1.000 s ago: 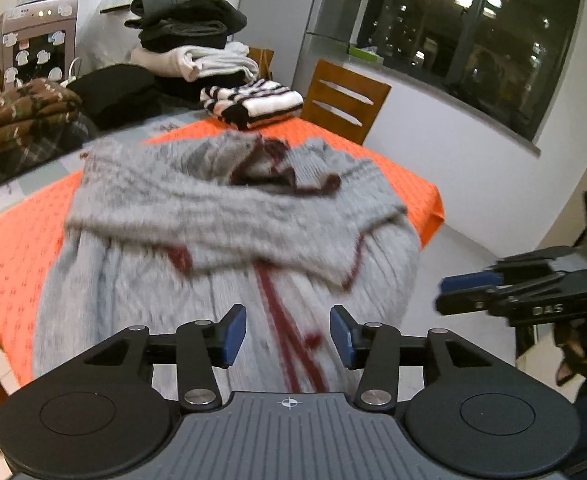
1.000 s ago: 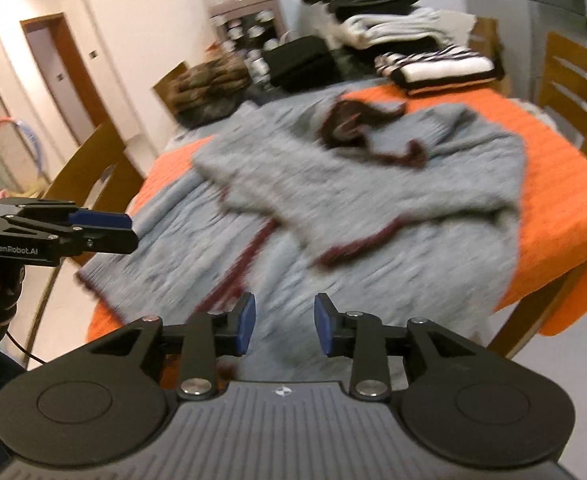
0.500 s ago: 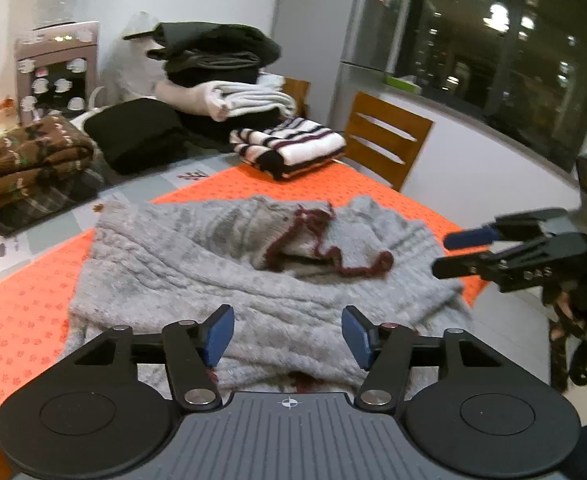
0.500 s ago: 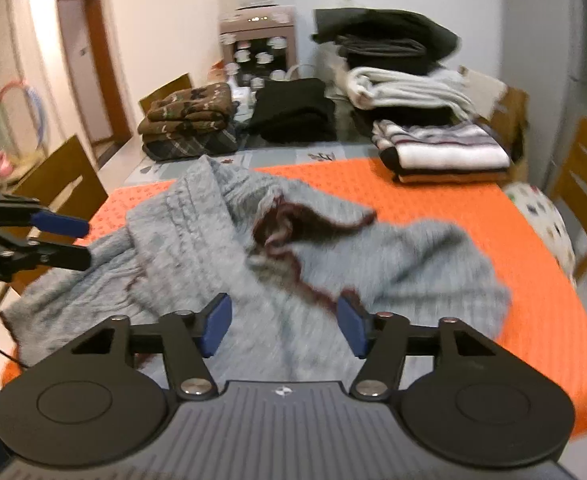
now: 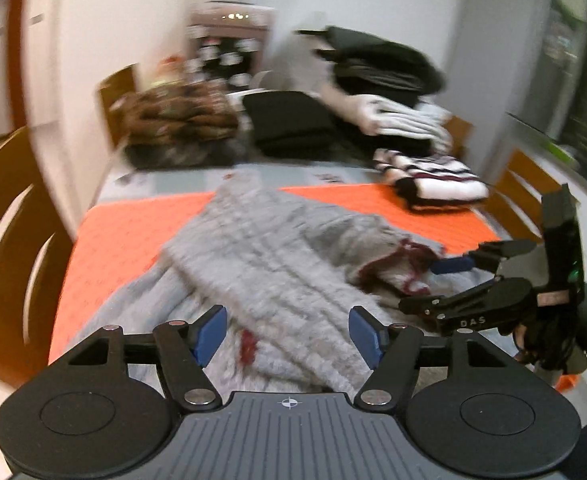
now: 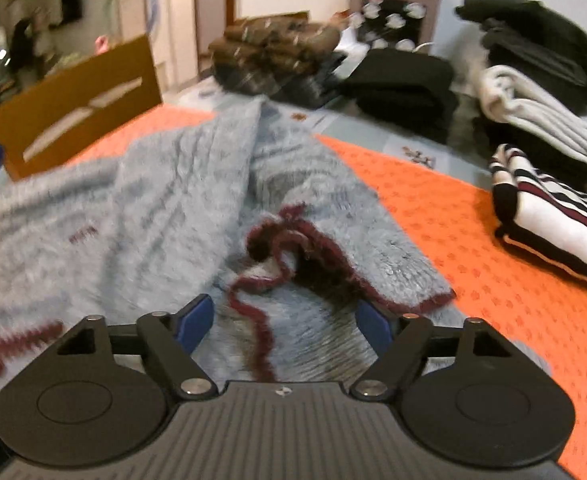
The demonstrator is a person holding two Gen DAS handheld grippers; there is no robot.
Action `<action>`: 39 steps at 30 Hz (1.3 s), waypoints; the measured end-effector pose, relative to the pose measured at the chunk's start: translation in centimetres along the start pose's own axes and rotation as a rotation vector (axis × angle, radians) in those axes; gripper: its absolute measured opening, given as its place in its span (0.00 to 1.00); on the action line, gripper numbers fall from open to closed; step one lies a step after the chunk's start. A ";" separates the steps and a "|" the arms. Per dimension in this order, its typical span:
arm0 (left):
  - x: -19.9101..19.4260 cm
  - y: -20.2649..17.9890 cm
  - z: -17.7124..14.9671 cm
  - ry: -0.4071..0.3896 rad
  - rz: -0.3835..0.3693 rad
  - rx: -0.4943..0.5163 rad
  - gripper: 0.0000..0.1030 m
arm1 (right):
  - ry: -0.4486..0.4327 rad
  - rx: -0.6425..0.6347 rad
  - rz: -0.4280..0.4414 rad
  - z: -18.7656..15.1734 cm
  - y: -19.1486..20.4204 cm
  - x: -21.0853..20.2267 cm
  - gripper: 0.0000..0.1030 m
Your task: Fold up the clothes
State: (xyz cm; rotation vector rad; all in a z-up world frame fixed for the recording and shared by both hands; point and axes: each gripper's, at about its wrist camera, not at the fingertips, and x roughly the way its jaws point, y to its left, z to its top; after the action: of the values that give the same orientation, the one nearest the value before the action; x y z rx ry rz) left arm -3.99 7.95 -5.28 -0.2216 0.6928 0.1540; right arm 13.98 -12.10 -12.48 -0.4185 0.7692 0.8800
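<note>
Two grippers: your left gripper (image 5: 289, 334) and right gripper (image 6: 283, 324) both spread, empty.
Cardigan (image 6: 165, 208): soft, floppy, bulky knit.
Grab: maroon-trimmed edge (image 6: 389, 294).

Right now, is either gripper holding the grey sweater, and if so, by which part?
Nothing is held. The left gripper and right gripper both stand open over the grey sweater, with no cloth pinched between their fingers.
</note>
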 end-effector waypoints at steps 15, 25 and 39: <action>0.3 -5.8 -0.4 -0.046 0.182 -0.112 0.68 | -0.116 0.028 0.001 5.1 -12.8 -3.0 0.05; 1.2 -7.6 0.9 -0.051 0.207 -0.099 0.68 | -0.082 0.161 -0.044 7.5 -21.6 1.3 0.05; 2.0 -7.8 0.4 -0.020 0.269 -0.157 0.68 | -0.062 0.085 0.022 7.6 -23.8 1.9 0.36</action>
State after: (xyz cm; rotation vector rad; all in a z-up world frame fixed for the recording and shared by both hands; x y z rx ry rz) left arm -0.57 0.64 -5.07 -0.2758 0.6891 0.4676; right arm 37.26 -20.30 -8.34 -0.3072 0.7526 0.8734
